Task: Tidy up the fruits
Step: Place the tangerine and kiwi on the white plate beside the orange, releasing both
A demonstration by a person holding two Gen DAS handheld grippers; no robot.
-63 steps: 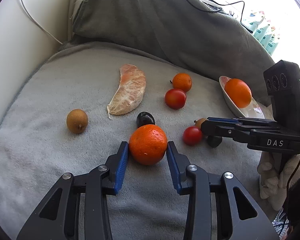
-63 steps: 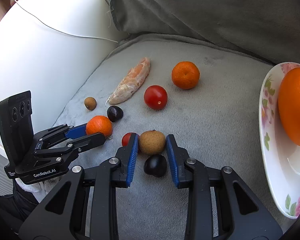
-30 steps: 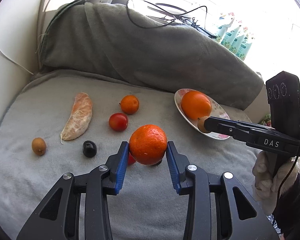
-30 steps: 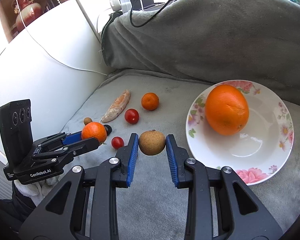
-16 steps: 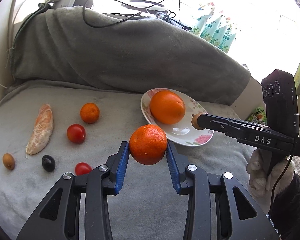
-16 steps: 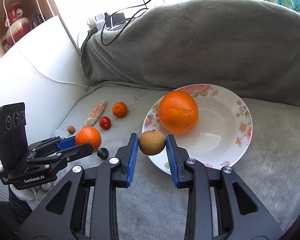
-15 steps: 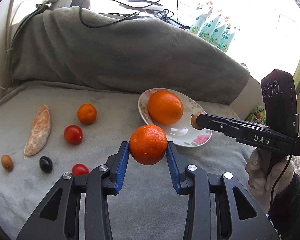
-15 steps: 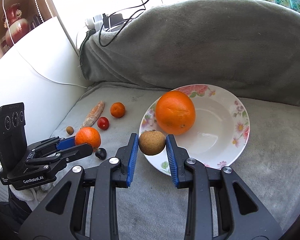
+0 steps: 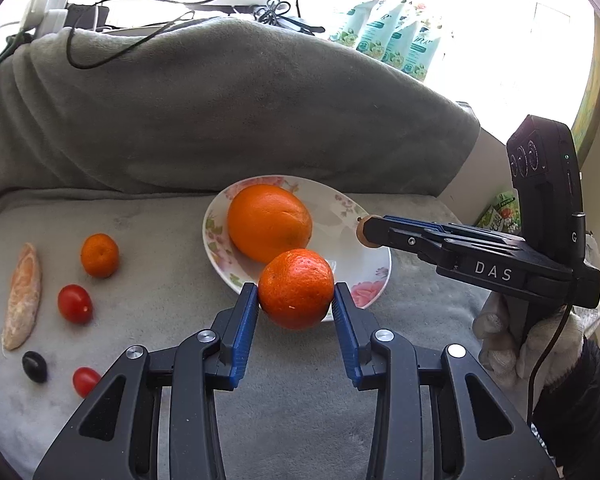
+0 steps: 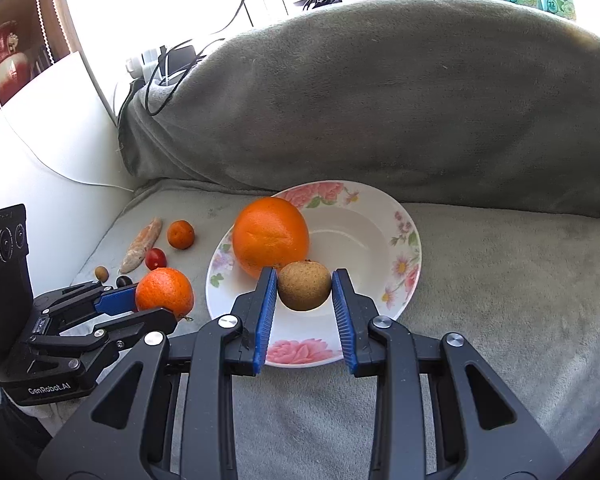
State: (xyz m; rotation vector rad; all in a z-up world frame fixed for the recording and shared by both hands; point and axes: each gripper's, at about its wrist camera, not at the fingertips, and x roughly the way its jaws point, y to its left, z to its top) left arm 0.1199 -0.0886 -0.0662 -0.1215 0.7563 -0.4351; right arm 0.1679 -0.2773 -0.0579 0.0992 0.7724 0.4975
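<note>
Since 2 s ago both tools have lifted off the blanket and swung over to the plate (image 10: 404, 240). Left tool (image 9: 296, 300) is clenched on a mandarin (image 9: 296, 288) by the plate's near rim; right tool (image 10: 304, 292) grips a brown fruit (image 10: 304, 286) above the bowl. Done: one big orange (image 10: 270, 236) in the plate. Left: drop both, then approx. six pcs on the blanket (image 9: 148, 216), incl. small mandarin (image 9: 99, 255), tomatoes (image 9: 74, 304).
</note>
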